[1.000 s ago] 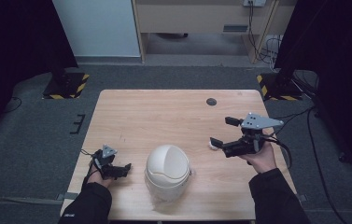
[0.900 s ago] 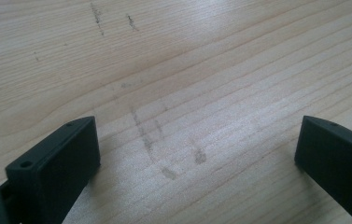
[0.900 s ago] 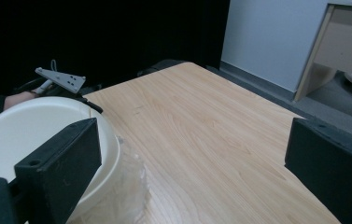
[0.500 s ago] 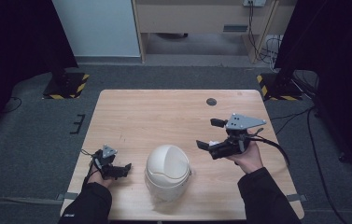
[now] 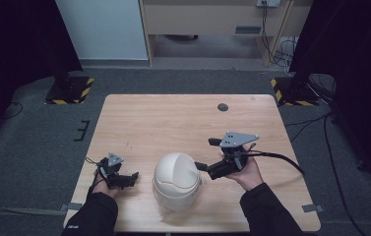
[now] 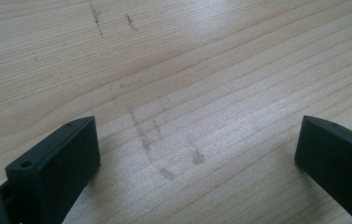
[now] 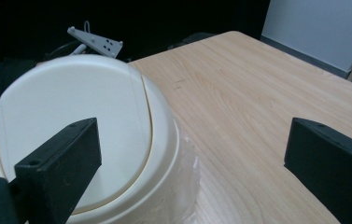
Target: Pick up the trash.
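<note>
wooden table (image 5: 173,118), cream domed swing-lid bin (image 5: 175,181) near its front edge, between the hands; clear liner at its base, contents hidden. right gripper (image 5: 210,157) jaws wide apart, beside the dome: likely come square onto the lid. left gripper (image 5: 126,178) jaws spread, empty, resting on table.

light wooden table (image 5: 163,123) with a cream domed bin (image 5: 175,180) on it
</note>
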A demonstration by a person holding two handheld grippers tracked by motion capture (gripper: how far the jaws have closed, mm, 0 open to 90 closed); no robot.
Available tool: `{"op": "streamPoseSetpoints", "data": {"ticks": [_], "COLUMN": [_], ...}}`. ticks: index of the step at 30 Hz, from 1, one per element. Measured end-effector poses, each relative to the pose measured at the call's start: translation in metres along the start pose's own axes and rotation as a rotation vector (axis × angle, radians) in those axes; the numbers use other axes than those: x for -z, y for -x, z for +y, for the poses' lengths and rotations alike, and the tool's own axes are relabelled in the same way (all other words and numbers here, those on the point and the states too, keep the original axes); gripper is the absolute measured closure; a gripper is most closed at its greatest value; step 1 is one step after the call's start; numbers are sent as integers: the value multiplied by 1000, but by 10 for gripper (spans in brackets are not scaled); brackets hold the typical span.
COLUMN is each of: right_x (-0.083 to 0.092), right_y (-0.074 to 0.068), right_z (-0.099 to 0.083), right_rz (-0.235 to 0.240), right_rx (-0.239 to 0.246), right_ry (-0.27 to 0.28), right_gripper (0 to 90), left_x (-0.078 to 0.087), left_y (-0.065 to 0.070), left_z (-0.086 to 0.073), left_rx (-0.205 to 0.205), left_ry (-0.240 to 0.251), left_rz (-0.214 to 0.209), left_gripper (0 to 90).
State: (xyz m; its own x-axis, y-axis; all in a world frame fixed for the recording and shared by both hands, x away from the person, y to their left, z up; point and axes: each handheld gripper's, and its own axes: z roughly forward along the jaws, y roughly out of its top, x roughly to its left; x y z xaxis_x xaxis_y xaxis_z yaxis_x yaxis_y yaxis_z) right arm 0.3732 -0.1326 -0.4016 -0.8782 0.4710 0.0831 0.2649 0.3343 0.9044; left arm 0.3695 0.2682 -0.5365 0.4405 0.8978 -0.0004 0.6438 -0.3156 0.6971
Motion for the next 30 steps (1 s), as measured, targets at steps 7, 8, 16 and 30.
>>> {"op": "streamPoseSetpoints", "data": {"ticks": [7,8,16,30], "right_x": [-12,-14,-28,-44], "right_y": [-3,-3,-2,1], "right_z": [-6,-7,-13,-17], "right_rz": [11,11,13,19], "right_rx": [-1,0,-9,-30], "right_ry": [-43,-49,-89,-135], "right_gripper": [43,42,46,58], "left_x": [0,0,0,0], "left_y": [0,0,0,1], "left_z": [0,0,0,0], "left_rx": [0,0,0,1], "left_ry": [0,0,0,1], "left_rz": [0,0,1,1], "left_gripper": [0,0,0,0]}}
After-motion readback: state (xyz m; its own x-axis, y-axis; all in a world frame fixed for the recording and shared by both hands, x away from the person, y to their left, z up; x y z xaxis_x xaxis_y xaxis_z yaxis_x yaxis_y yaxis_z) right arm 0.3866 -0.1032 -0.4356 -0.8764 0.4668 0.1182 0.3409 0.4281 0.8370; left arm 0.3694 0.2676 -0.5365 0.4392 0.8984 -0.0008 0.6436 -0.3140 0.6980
